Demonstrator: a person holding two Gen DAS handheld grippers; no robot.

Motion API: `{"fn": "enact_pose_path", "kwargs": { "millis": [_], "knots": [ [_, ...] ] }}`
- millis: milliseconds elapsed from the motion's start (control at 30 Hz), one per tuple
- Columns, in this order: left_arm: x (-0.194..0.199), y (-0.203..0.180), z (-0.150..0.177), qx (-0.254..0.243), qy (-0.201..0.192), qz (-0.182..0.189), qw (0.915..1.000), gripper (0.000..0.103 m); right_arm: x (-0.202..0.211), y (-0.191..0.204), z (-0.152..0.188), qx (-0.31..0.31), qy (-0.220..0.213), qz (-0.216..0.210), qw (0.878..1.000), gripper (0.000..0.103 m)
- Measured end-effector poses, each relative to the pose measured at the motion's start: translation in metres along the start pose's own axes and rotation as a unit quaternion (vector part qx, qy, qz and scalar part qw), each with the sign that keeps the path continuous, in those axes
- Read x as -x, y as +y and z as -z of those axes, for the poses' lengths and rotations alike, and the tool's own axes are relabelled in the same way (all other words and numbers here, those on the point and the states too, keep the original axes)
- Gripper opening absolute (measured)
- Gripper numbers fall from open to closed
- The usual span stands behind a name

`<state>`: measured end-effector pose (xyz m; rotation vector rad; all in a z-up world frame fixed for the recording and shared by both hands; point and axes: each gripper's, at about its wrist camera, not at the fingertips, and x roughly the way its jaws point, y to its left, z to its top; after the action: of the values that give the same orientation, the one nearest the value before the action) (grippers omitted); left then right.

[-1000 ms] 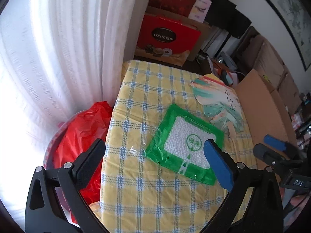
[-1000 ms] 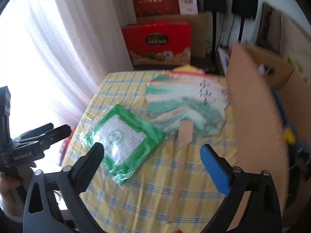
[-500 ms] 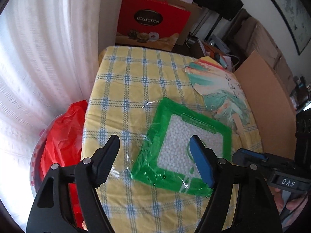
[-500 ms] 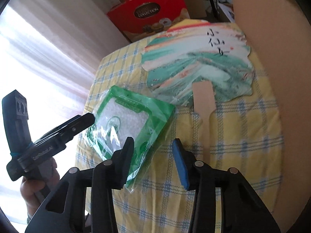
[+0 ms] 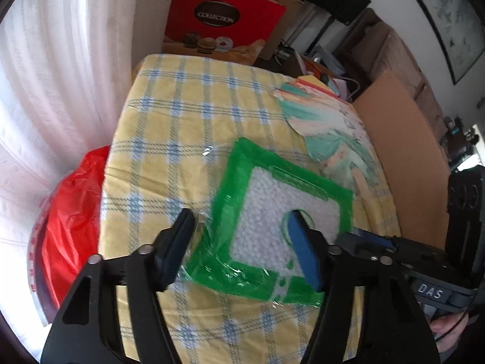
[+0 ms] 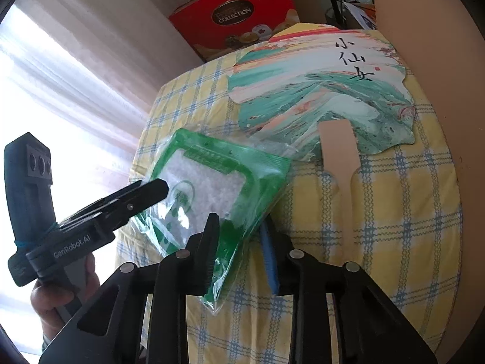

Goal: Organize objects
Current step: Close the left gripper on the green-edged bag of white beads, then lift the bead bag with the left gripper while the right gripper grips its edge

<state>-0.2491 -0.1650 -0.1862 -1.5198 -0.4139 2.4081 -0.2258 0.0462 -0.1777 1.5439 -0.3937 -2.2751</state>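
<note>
In the left wrist view, the left tool [image 5: 242, 242] is closing around the near left corner of the bag [image 5: 272, 212], which lies on the counter [image 5: 182, 121]. Its pads do not press the bag yet. To do this well, I think both pads should catch the green border, not only the loose clear film (it can slip).

In the right wrist view, the right tool [image 6: 239, 248] is closing on the bag's near right edge; the film is between the fingers, and full contact I cannot tell. The bag is green with a window of white beads, glossy and wrinkled. A fan [image 6: 321, 91] lies beyond it.
</note>
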Motion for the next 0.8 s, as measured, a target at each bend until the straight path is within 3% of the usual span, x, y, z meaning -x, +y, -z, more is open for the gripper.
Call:
{"fn": "enact_pose_path", "kwargs": {
  "millis": [67,167,300,500,800],
  "knots": [
    [0.001,-0.001,0.002,-0.004,-0.001,-0.004,1.0,0.051,0.001,0.002,0.002,0.005,-0.003,0.003,1.0,0.022],
    [0.004,0.001,0.005,0.001,-0.006,-0.01,0.9999,0.033,0.002,0.005,0.002,0.013,-0.009,0.009,1.0,0.017],
    [0.012,0.003,0.009,0.014,-0.013,-0.004,0.9998,0.02,0.008,0.009,0.002,0.026,-0.018,0.012,0.999,0.013],
    [0.035,-0.014,0.015,0.002,-0.041,0.007,0.9991,0.017,0.028,0.012,0.001,0.043,-0.038,0.013,0.998,0.012],
    [0.088,-0.07,0.002,-0.031,-0.096,0.035,0.9943,0.017,0.098,0.014,-0.008,0.07,-0.093,0.02,0.993,0.012]
  ]
}}
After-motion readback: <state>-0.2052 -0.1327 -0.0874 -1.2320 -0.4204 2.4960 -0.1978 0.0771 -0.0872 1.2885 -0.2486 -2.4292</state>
